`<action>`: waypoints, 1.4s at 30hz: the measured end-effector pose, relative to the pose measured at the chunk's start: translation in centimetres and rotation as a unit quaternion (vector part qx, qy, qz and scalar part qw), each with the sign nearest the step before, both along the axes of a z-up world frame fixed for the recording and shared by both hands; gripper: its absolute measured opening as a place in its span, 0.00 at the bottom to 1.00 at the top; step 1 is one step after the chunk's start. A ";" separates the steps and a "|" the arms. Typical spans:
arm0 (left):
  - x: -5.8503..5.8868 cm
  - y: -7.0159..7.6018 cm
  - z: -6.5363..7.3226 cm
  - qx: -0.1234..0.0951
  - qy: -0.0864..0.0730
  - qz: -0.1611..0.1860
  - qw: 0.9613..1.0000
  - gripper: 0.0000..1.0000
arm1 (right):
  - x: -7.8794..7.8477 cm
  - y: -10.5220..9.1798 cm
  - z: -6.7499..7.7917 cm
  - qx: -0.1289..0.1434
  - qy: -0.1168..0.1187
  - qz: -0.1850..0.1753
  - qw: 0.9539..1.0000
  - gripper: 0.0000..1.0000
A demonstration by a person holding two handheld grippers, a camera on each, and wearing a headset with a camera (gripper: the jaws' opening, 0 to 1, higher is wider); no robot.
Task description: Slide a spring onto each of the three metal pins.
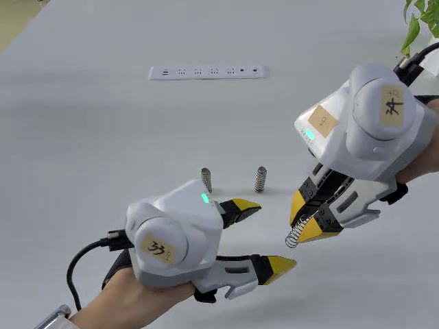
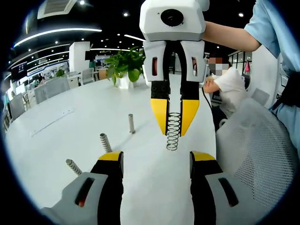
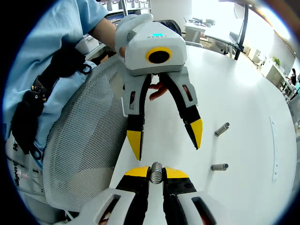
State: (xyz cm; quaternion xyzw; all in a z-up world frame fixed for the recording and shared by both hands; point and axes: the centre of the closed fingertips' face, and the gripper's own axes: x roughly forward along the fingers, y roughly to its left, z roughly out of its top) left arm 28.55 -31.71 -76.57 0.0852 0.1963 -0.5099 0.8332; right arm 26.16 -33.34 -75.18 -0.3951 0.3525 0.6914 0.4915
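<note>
Spring point(image 1: 295, 234) number three is pinched near its top between the yellow tips of my right hand-held gripper point(image 1: 302, 218). Most of its coil hangs free below them, slanting down toward the white worktop point(image 1: 103, 137). I cannot tell whether its lower end touches the surface. In the right gripper view I look down the coil end-on, clamped between the two tips.

My left hand-held gripper point(image 1: 266, 233) faces the right one, jaws spread wide and nothing between them, its tips just beside the dangling spring.

Beyond both hand-held grippers, two pins stand upright on the worktop and already wear springs. In the left gripper view they are the near sprung pin point(image 2: 73, 166) and the middle sprung pin point(image 2: 105, 142). A bare metal pin point(image 2: 131, 123) stands farther along the same row, left of the held spring in that view and apart from it.

A white power strip point(image 1: 208, 72) lies well away at the far side of the worktop. Leaves of a potted plant point(image 1: 420, 24) show at the top right corner of the head view. A mesh chair back point(image 3: 89, 140) sits beside the worktop edge.
</note>
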 end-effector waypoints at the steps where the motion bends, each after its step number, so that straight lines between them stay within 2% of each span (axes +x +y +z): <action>1: 0.1 0.2 -0.1 -0.001 0.000 0.005 1.000 0.61 | 0.1 0.0 0.0 0.000 -0.001 0.000 1.000 0.07; 6: 0.4 1.4 -0.6 0.005 0.005 0.028 1.000 0.73 | 0.1 -0.3 0.0 -0.004 -0.002 -0.002 1.000 0.07; 10: 0.7 2.4 -0.9 0.008 0.002 0.053 0.999 0.86 | 0.2 -0.5 -0.1 -0.007 -0.002 -0.002 1.000 0.07; 12: 0.8 2.8 -1.2 0.005 0.010 0.063 0.998 0.91 | 0.2 -0.6 -0.2 -0.008 -0.003 -0.003 1.000 0.07; 15: 1.2 3.7 -1.3 0.009 0.003 0.085 0.996 0.98 | 0.4 -0.8 -0.3 -0.009 -0.002 -0.006 1.000 0.07; 17: 1.5 4.2 -1.2 0.009 -0.003 0.097 0.995 0.99 | 0.6 -1.0 -0.5 -0.011 -0.001 -0.008 1.000 0.07; 20: 1.6 4.8 -1.2 0.006 0.008 0.109 0.994 0.99 | 0.9 -1.4 -0.7 -0.014 0.000 -0.013 1.000 0.07; 24: 1.8 5.4 -1.2 0.007 0.006 0.120 0.993 0.99 | 1.5 -2.0 -1.0 -0.019 -0.002 -0.023 1.000 0.07; 29: 1.9 6.2 -1.2 0.008 0.004 0.135 0.991 0.99 | 3.1 -3.3 -1.5 -0.031 -0.011 -0.038 0.999 0.07; 31: 1.9 6.5 -1.3 0.008 0.007 0.139 0.990 0.99 | 4.3 -3.9 -1.7 -0.036 -0.017 -0.041 0.998 0.07; 39: 1.8 7.4 -1.8 0.012 0.012 0.149 0.989 0.99 | 6.8 -4.8 -0.3 -0.047 -0.039 -0.056 0.997 0.07; 40: 1.8 7.4 -1.8 0.011 0.013 0.149 0.989 0.99 | 8.0 -4.9 -0.6 -0.048 -0.043 -0.057 0.996 0.07; 42: 1.9 7.5 -1.8 0.011 0.013 0.151 0.988 0.99 | 8.7 -5.1 -0.3 -0.052 -0.049 -0.059 0.996 0.07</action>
